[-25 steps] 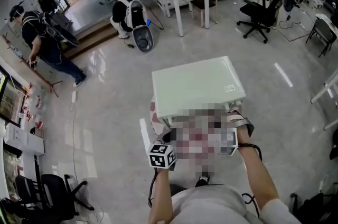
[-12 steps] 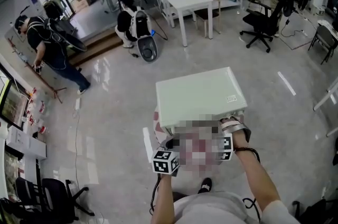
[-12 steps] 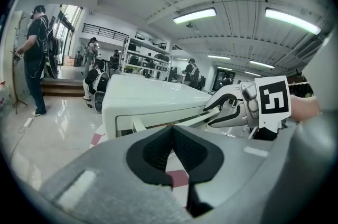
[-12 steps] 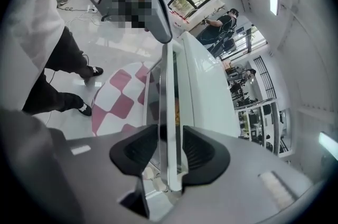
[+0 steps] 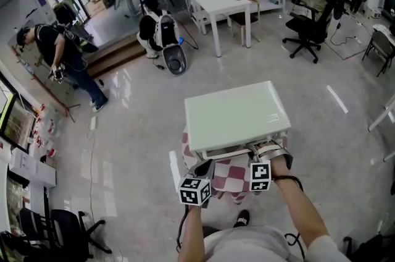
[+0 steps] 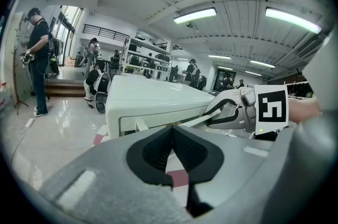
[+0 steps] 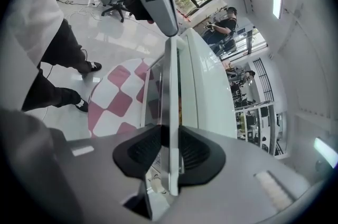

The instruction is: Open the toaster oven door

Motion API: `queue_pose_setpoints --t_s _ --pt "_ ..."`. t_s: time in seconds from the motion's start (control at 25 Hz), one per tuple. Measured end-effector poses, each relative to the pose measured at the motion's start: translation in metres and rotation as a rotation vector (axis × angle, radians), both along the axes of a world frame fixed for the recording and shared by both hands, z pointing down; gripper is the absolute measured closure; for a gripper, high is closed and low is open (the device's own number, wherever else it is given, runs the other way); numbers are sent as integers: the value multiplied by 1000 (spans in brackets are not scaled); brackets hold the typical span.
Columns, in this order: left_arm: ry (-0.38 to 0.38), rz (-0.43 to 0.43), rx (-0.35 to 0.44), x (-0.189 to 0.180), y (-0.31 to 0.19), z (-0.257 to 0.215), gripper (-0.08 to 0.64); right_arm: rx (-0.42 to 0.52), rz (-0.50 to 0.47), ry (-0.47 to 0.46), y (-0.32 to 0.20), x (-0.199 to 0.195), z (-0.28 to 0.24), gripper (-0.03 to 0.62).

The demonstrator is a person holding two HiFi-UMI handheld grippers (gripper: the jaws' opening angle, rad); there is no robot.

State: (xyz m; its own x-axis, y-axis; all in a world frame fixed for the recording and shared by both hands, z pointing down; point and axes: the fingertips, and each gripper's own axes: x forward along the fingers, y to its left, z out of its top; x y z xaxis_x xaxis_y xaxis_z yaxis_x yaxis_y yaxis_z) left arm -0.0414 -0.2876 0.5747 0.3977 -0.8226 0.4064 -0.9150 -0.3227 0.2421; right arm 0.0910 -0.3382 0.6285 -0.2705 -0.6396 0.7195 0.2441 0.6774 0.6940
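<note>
The right gripper's (image 7: pixel 170 136) fingers (image 7: pixel 145 151) have just been closing. Their ribbed black pads now press either side of the door handle (image 7: pixel 171 85), a thin, flat white bar that runs straight away from the camera between them. From the head view, my right gripper (image 5: pixel 262 146) points down at a slope into the front top edge of the toaster oven (image 5: pixel 237 112). Its marker cube faces up and the bare right forearm (image 5: pixel 302 205) stretches out behind it, with a dark strap round the wrist.

The left gripper's (image 6: pixel 170 130) fingers (image 6: pixel 153 151) are together at the tips, with nothing between them. It hangs just short of the oven's front left corner, apart from it and tipped a little downward. The left forearm (image 5: pixel 188 230) comes up from below.

The toaster oven is a boxy, pale cream appliance with a smooth, slightly glossy top and rounded corners. It sits in the middle of the head view, directly in front of me. In the left gripper view the handle (image 6: pixel 179 121) stands off the oven's front on short brackets, and the right gripper (image 6: pixel 211 112) reaches in from the right to meet it.

The oven rests on a small surface draped in a red-and-white checked cloth (image 5: pixel 228 171), which shows under its front edge. Around it is polished pale floor (image 5: pixel 136 131).
</note>
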Motion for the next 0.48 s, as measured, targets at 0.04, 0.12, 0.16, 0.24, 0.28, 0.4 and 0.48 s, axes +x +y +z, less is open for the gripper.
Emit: queue_pose_setpoints --t_s 0.04,0.12,0.16,0.24,0.28,0.4,0.48 --pt "-1 -1 2 0 0 0 554 2 -2 -1 0 0 0 492" --pt "-3 -2 3 0 0 0 554 5 -2 -5 1 1 0 494" --pt "-3 -2 2 0 1 0 554 5 -1 -6 2 1 0 494" --pt "-5 -2 1 0 2 1 554 5 1 -7 4 1 2 494" --pt "-5 -2 2 0 2 1 554 5 1 -9 4 2 2 494" --pt "-6 -3 7 0 3 0 554 11 3 -11 7 3 3 494" --pt "-7 -6 16 -2 4 -4 554 18 0 -9 9 4 2 494"
